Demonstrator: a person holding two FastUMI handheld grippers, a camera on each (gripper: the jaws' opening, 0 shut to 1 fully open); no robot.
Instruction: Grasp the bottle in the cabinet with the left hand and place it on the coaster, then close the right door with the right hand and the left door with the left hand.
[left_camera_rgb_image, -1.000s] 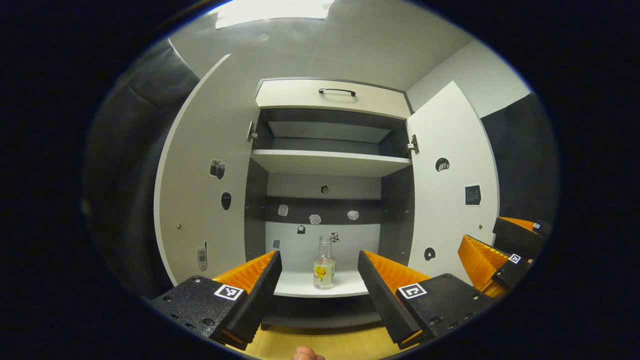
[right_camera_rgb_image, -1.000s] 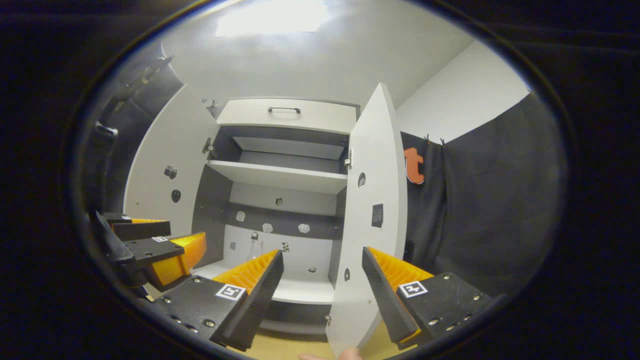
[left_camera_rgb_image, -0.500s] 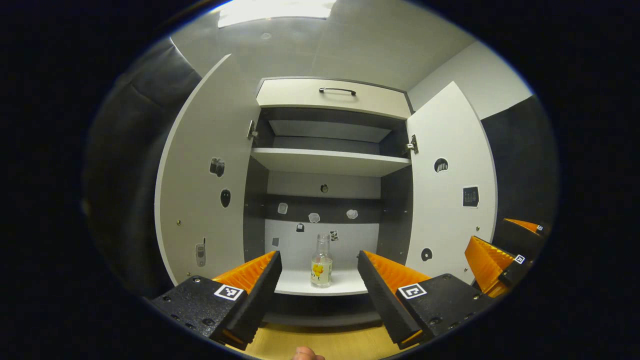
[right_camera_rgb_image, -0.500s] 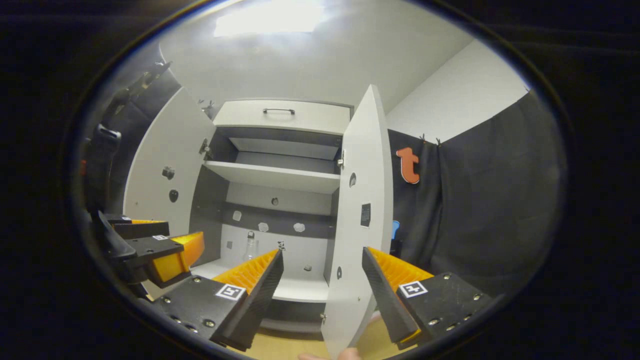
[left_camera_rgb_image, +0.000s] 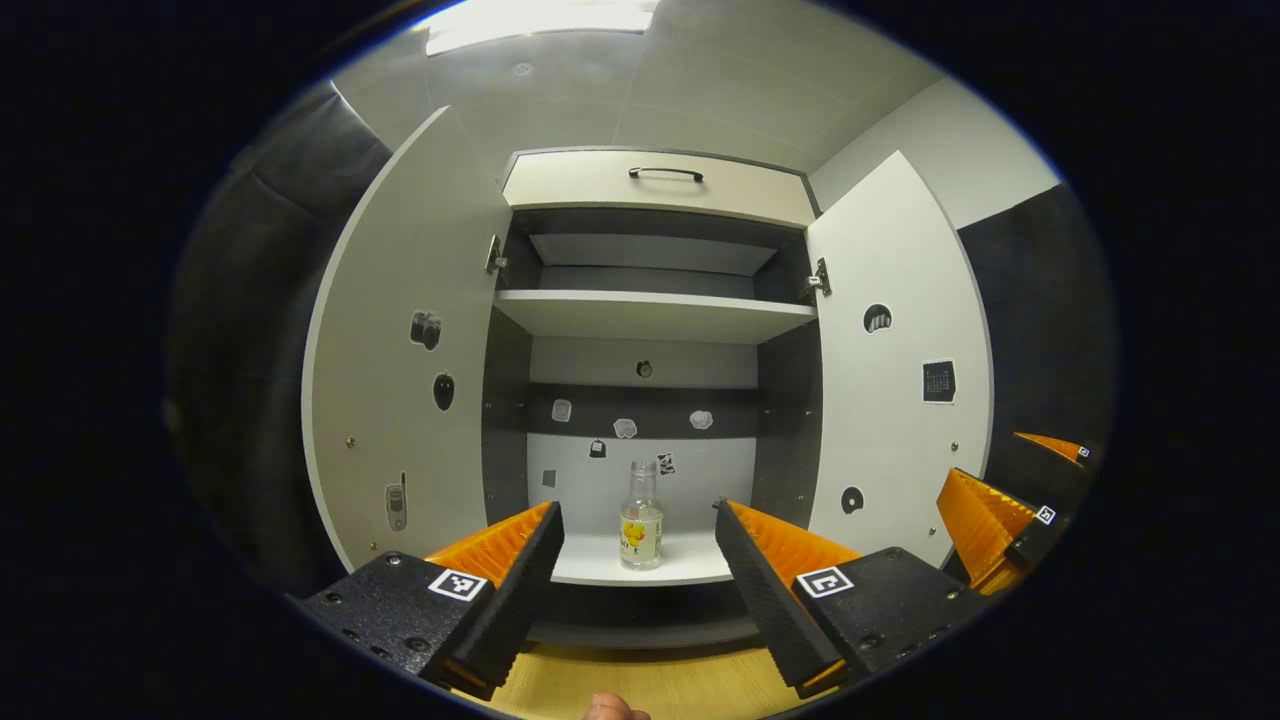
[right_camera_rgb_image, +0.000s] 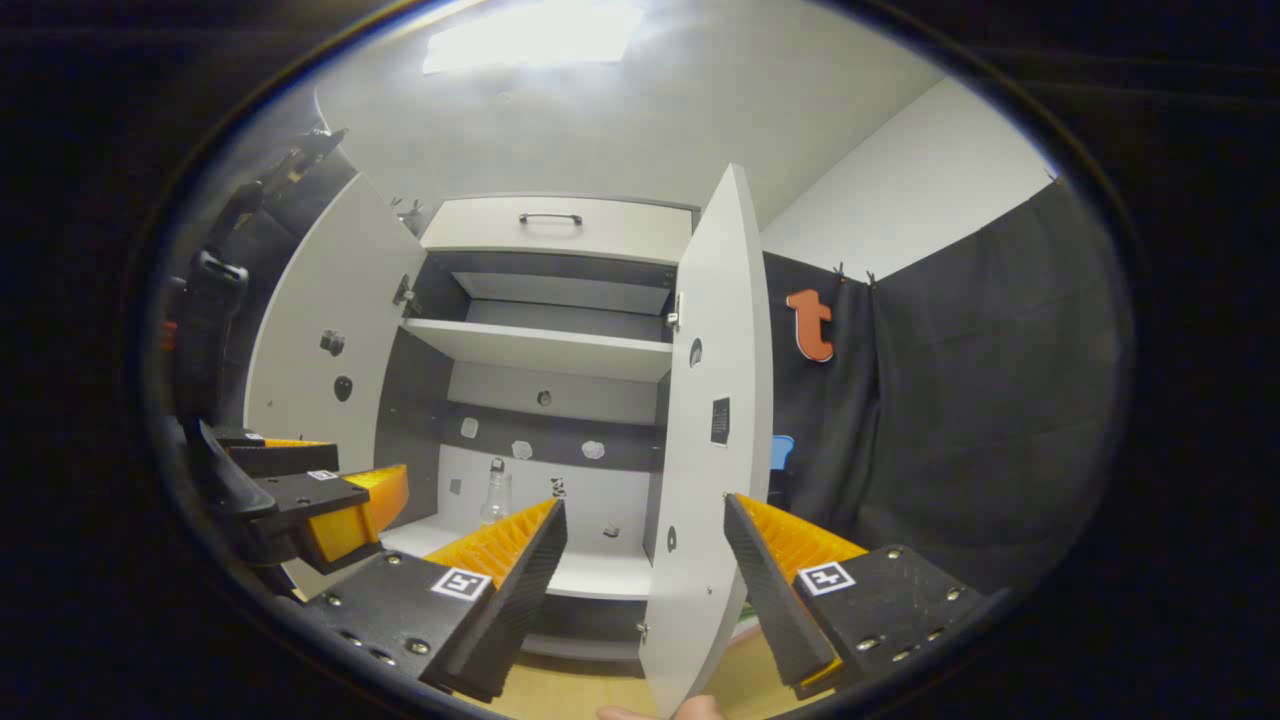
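A clear bottle (left_camera_rgb_image: 641, 515) with a yellow label stands upright on the cabinet's lower shelf (left_camera_rgb_image: 690, 562). My left gripper (left_camera_rgb_image: 638, 575) is open in front of the cabinet, short of the bottle, which sits between the finger lines. Both doors hang open: the left door (left_camera_rgb_image: 400, 370) and the right door (left_camera_rgb_image: 900, 380). In the right gripper view the bottle (right_camera_rgb_image: 493, 495) peeks over my right gripper's (right_camera_rgb_image: 645, 580) left finger; this gripper is open, with the right door's (right_camera_rgb_image: 710, 440) edge between its fingers. The left gripper (right_camera_rgb_image: 330, 500) shows at left there, and the right gripper (left_camera_rgb_image: 1010, 510) shows at far right in the left gripper view.
An upper shelf (left_camera_rgb_image: 655, 315) crosses the cabinet, and a drawer with a black handle (left_camera_rgb_image: 665, 174) tops it. Small stickers dot the back panel and doors. A wooden tabletop (left_camera_rgb_image: 650, 680) lies below. A fingertip (left_camera_rgb_image: 610, 708) shows at the bottom edge.
The left gripper view has shifted slightly, so the bottle sits a little higher and left. The right gripper has drifted right, bringing the right door's edge between its fingers.
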